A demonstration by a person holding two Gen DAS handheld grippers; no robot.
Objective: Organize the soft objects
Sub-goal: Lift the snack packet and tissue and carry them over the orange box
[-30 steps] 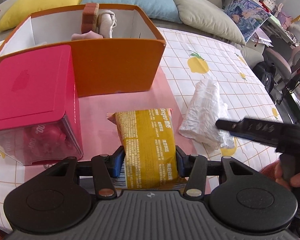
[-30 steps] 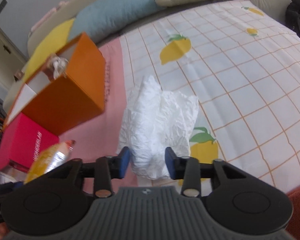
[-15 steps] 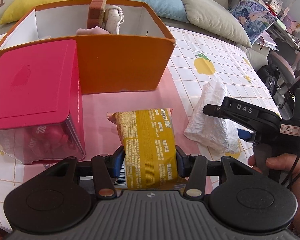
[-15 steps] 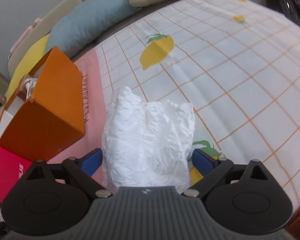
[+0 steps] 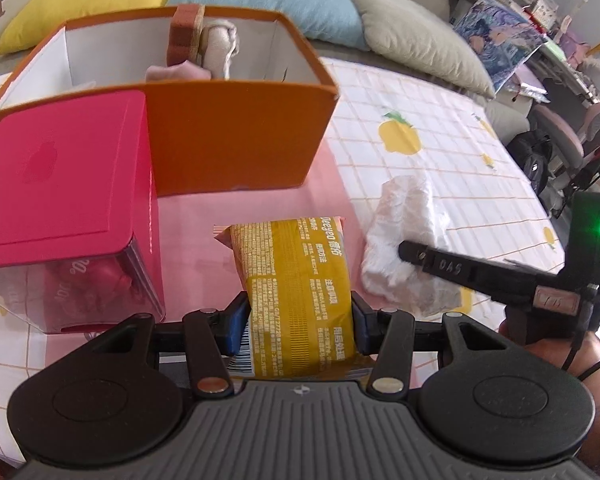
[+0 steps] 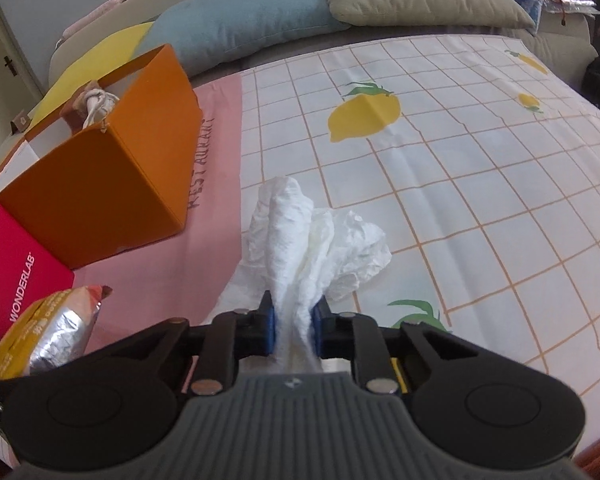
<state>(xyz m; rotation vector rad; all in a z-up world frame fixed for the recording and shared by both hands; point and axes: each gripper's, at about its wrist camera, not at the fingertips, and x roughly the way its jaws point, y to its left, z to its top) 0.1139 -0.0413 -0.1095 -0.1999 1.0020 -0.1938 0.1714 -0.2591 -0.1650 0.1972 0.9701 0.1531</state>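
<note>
Far left, a red box [image 5: 60, 184] with a clear front sits on the lemon-print cloth [image 5: 440, 120], touching the near wall of the orange box [image 5: 236, 140]. The orange box is open-topped and holds a pale rolled cloth [image 5: 218, 50], a pink cloth [image 5: 176, 72] and a brown block [image 5: 184, 32].

Near centre, the left gripper [image 5: 298, 318] is clamped on the near end of a yellow packet [image 5: 296, 272]. The packet's far end points toward the orange box, over the pink strip [image 5: 260, 208] of the cloth.

To the right, the white crumpled cloth [image 6: 312, 236] lies on the lemon-print cloth, well apart from the orange box. The right gripper [image 6: 294, 328] has its jaws closing on this cloth's near end; the blue pads [image 6: 269, 326] pinch it into a narrow bunch, and the rest fans out beyond them.

Yellow, blue and grey cushions [image 6: 236, 24] line the far edge.
</note>
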